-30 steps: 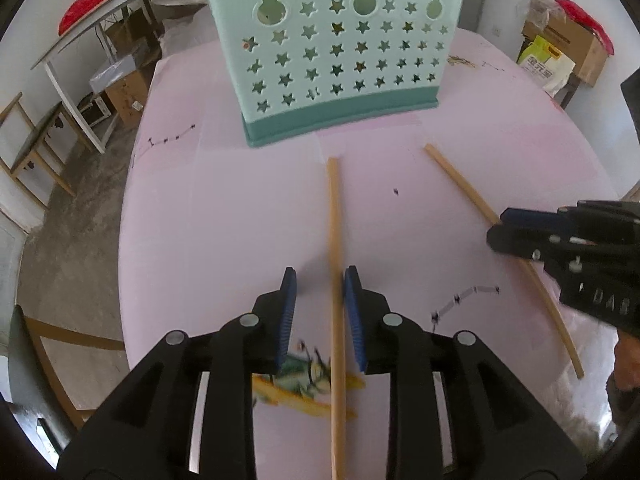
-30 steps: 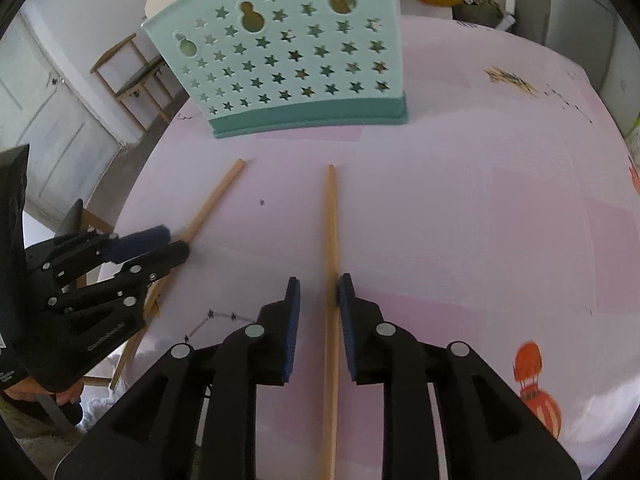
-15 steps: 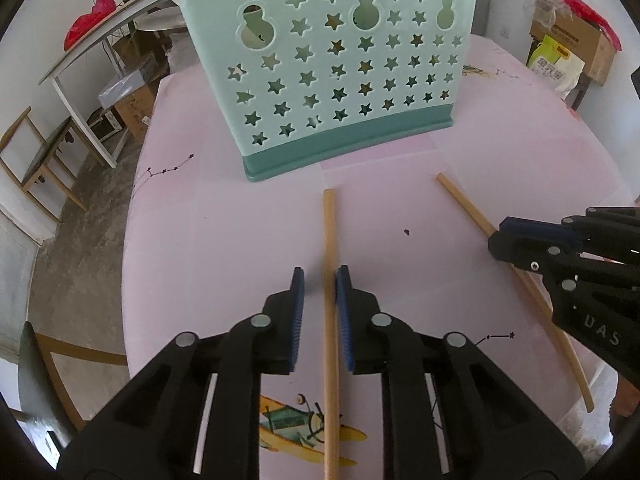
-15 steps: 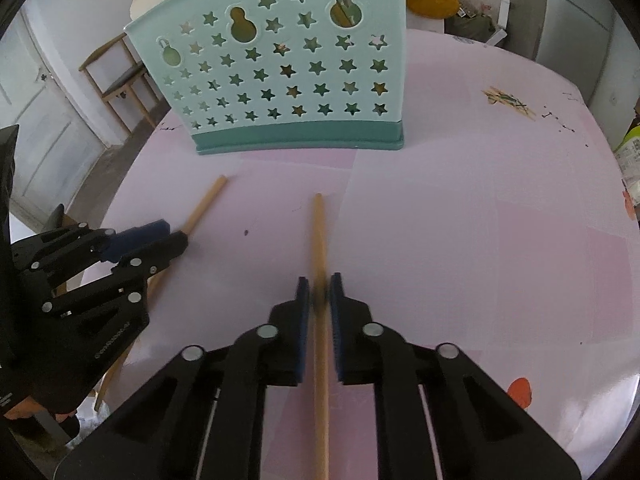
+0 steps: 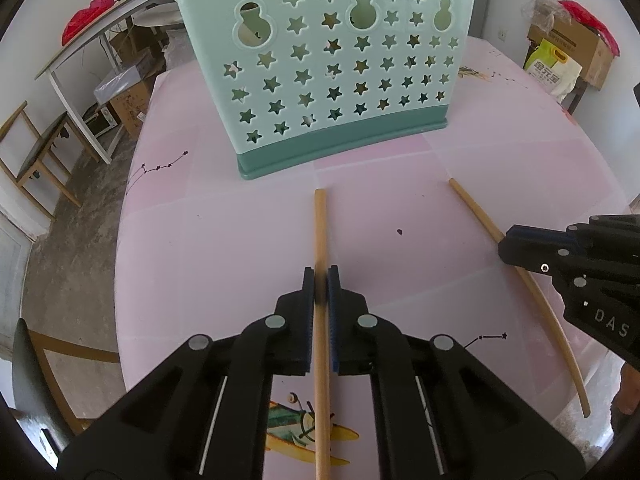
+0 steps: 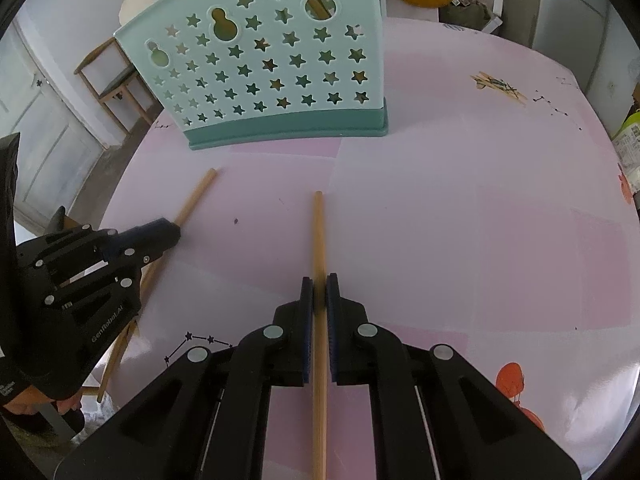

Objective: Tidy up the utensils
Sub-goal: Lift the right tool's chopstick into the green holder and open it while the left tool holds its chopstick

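Each gripper, left (image 5: 321, 280) and right (image 6: 319, 286), clenches its own chopstick (image 5: 320, 224) (image 6: 318, 232), shafts pointing at 12 o'clock toward the holder (image 5: 332, 72).

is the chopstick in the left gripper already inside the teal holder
No, the chopstick clamped in the left gripper has its tip over the pink table, short of the teal holder.

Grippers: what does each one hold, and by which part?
Each grips one wooden chopstick mid-shaft: left gripper on left chopstick, right gripper on right chopstick.
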`<state>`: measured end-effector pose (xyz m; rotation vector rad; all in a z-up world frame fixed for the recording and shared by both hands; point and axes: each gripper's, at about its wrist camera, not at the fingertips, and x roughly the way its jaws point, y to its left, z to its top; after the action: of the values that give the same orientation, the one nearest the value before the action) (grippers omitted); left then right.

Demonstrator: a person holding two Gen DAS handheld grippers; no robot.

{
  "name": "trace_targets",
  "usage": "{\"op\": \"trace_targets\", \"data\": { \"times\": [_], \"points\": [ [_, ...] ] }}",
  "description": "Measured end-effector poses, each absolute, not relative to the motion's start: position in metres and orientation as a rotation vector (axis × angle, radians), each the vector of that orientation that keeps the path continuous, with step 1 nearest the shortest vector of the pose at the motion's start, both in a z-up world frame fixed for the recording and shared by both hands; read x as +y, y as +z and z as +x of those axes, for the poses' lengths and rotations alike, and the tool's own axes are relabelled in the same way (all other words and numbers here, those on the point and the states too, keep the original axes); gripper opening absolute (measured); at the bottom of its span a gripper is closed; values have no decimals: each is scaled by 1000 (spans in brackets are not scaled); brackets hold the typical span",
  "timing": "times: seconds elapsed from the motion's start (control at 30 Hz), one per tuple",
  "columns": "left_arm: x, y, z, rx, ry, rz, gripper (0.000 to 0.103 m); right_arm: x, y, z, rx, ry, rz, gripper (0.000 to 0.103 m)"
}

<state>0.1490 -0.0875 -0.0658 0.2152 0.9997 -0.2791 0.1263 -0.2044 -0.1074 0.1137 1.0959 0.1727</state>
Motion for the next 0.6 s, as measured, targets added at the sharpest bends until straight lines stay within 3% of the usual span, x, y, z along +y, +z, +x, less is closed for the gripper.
{"op": "trace_targets", "data": {
  "times": [0.6],
  "points": [
    [-86,-66,149,1001,-279,215,5,-191,-108,134,1100,179,70,8]
  ]
}}
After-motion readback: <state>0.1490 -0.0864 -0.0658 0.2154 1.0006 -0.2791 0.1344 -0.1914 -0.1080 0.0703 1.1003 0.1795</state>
